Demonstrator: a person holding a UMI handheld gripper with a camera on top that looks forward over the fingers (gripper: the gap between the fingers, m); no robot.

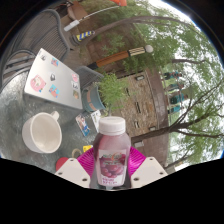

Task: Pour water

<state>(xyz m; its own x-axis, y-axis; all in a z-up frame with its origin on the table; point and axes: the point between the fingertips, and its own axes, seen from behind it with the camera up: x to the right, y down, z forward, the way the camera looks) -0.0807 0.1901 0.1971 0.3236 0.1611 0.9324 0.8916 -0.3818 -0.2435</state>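
A pink bottle (111, 152) with a white cap and a fruit label stands upright between my fingers. My gripper (111, 166) is shut on the bottle, the magenta pads (87, 160) pressing on both its sides. A white mug (42, 131) sits on the round glass table (20, 100) to the left of the bottle, a short way beyond my left finger, its opening facing up. The bottle's lower part is hidden below my fingers.
A laptop (52, 78) covered in stickers lies on the table behind the mug. A small card (83, 124) and a box (96, 122) lie between the mug and the bottle. A potted plant (113, 90), brick wall and trees stand beyond.
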